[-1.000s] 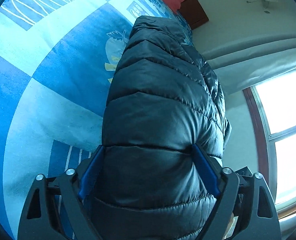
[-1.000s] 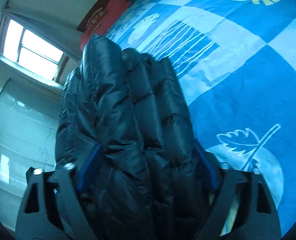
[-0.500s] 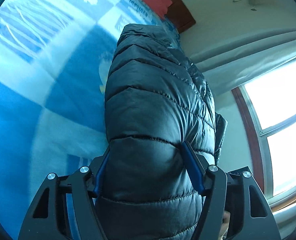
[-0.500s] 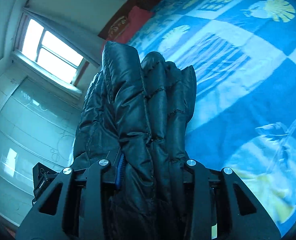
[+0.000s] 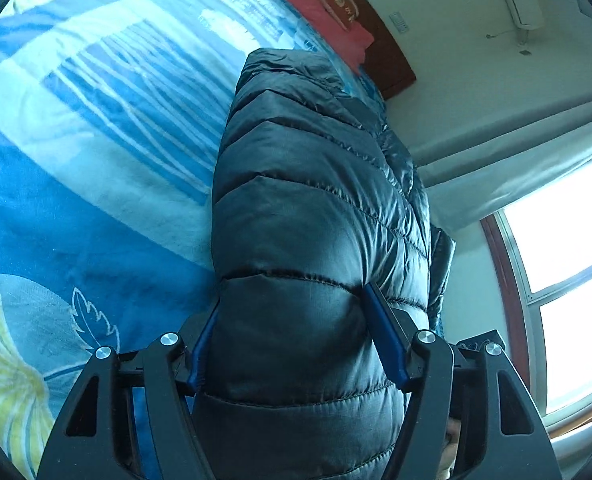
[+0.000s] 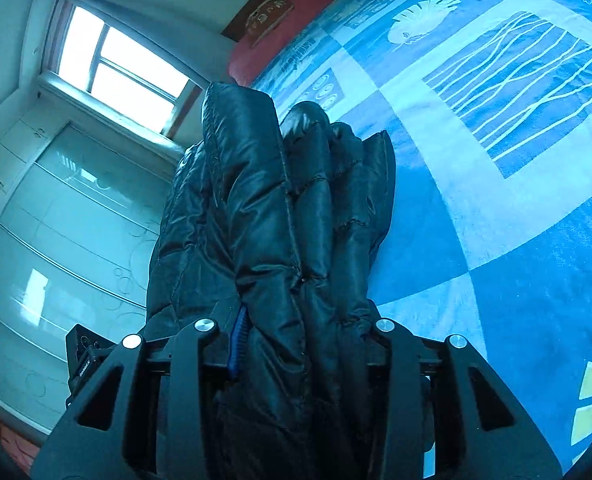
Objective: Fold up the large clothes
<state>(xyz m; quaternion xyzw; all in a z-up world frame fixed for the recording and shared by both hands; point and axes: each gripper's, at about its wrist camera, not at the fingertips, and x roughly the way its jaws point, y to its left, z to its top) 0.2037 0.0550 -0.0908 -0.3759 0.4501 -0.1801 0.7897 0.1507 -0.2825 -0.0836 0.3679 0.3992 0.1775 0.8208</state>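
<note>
A dark quilted puffer jacket fills the middle of both wrist views. My left gripper is shut on a thick fold of it, the blue pads pressed into its sides. My right gripper is shut on another bunched fold of the same jacket. The jacket hangs from both grippers above the blue patterned bed cover, which also shows in the right wrist view. I cannot tell whether its lower end touches the bed.
Red pillows and a dark wooden headboard lie at the bed's far end. A bright window and pale curtain are on one side. A white wardrobe with glass doors stands below the window.
Both grippers closed tighter on the jacket and lifted and tilted it. The bed cover slid in both views and more of the room came into sight.
</note>
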